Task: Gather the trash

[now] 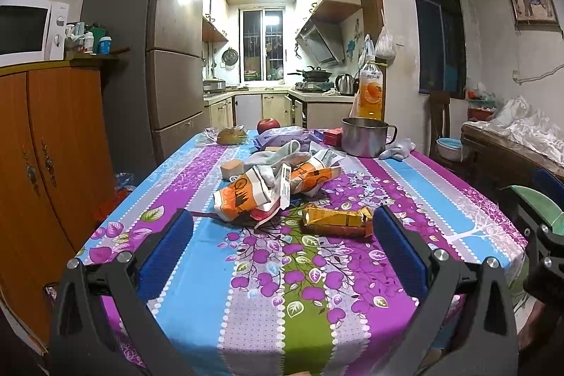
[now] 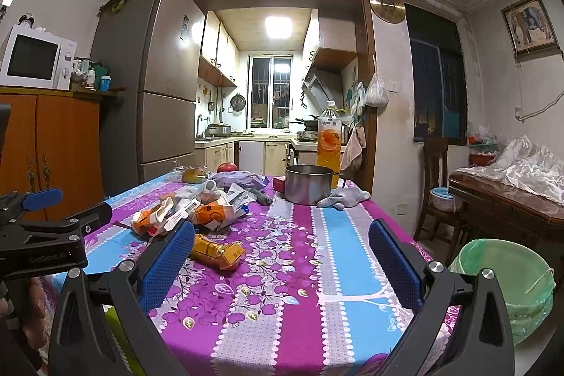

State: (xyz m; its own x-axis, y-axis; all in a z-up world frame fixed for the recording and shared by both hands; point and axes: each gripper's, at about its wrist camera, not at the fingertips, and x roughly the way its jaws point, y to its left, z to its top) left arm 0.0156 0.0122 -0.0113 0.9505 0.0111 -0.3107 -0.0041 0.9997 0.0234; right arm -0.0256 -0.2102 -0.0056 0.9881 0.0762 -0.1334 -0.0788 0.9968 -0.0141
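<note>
A pile of crumpled orange and white wrappers (image 1: 268,189) lies on the table's middle, also in the right wrist view (image 2: 190,210). A flattened orange-gold packet (image 1: 335,221) lies nearer, also in the right wrist view (image 2: 215,251). My left gripper (image 1: 282,252) is open and empty above the near table, the packet just beyond its right finger. My right gripper (image 2: 280,256) is open and empty, the packet beside its left finger. A green-lined bin (image 2: 507,281) stands on the floor at the table's right.
A metal pot (image 1: 366,136), an orange drink bottle (image 1: 370,90), grey gloves (image 1: 398,148), an apple (image 1: 268,125), a purple bag (image 1: 285,138) and a red box (image 1: 333,136) stand at the far end. An orange cabinet (image 1: 53,157) is left, a wooden table (image 2: 511,203) right.
</note>
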